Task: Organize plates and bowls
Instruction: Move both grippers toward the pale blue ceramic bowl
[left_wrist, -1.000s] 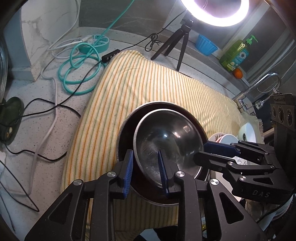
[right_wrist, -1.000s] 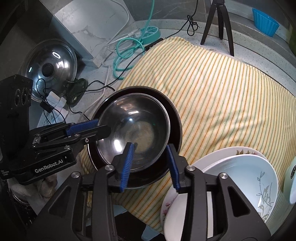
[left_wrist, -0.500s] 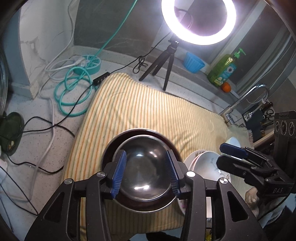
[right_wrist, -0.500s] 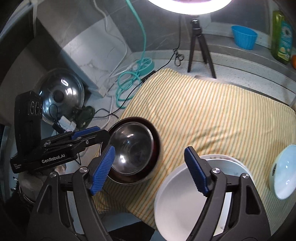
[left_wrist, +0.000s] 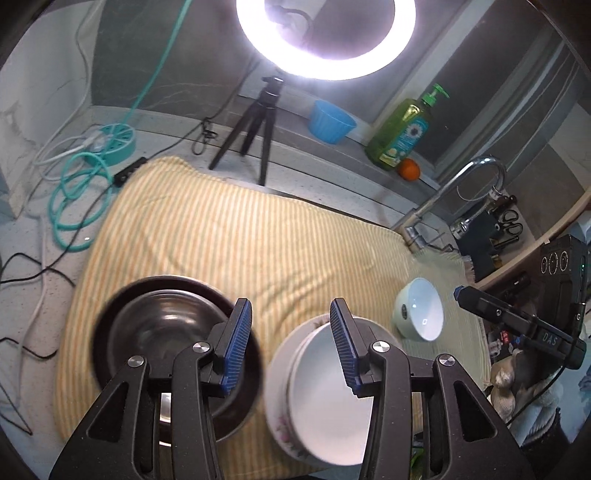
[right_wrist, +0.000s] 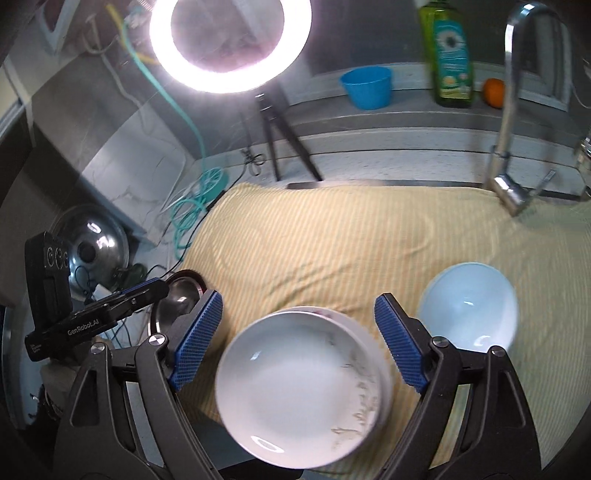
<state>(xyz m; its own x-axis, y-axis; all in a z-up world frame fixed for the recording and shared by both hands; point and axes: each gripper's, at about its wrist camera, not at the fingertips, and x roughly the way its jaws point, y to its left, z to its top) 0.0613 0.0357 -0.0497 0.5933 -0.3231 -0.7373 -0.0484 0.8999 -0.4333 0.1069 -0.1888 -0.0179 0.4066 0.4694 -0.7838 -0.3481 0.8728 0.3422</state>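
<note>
On the counter (left_wrist: 332, 155), the striped towel (left_wrist: 258, 236) spreads under your dishes, its far half bare from ten to two o'clock: your widest room for setting things down. Nearest you, toward seven o'clock, the steel bowl (left_wrist: 166, 325) sits nested in the dark plate (left_wrist: 110, 332), a pairing that looks finished. At six o'clock the white plates (right_wrist: 303, 391) lie stacked, overhanging the towel's near edge, so judge that the spot to watch. The pale blue bowl (right_wrist: 469, 306) stands alone at four o'clock, apparently the piece left to place. Your right hand-held gripper (right_wrist: 299, 339) hangs above the white stack, its jaws opening wide with nothing pressed between them. Your left hand-held gripper (left_wrist: 291, 343) hovers partly spread and empty, between the dark plate and the stack.
</note>
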